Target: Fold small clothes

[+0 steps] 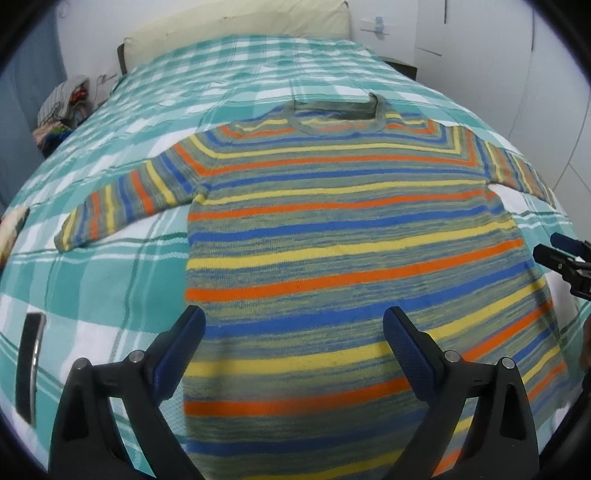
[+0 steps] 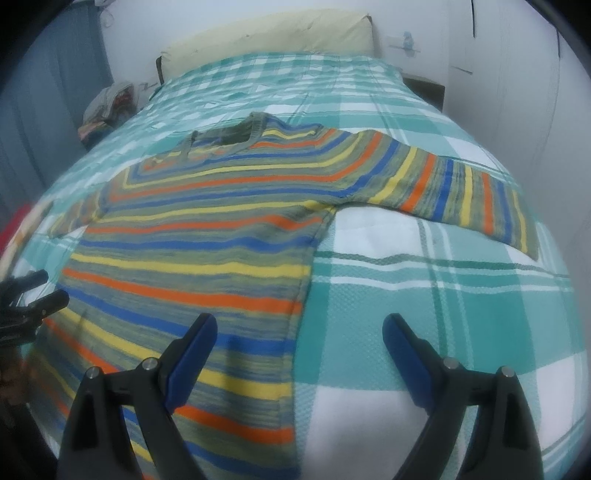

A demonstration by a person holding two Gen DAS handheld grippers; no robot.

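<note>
Two tools hang over a bed, and both have their blue fingers spread wide with nothing in them. In the left wrist view, the left tool is at 6 o'clock, over the bottom part of a striped sweater. The left finger is by the sweater's left side edge, and the right finger is over the stripes. In the right wrist view, the right tool is at 6 o'clock too. The sweater's right side edge runs between its fingers, and the right finger is over the checked blanket. Each tool shows in the other's view, at 3 o'clock and at 9 o'clock.

Farther up, the sweater lies flat and open on the green and white blanket. It has orange, yellow and blue stripes. Its sleeves reach out toward 9 and 3 o'clock, and its neck hole points to 12 o'clock.

Past it, at 12 o'clock, is a pale pillow. At 10 o'clock, beside the bed, sits a pile of clothes.
</note>
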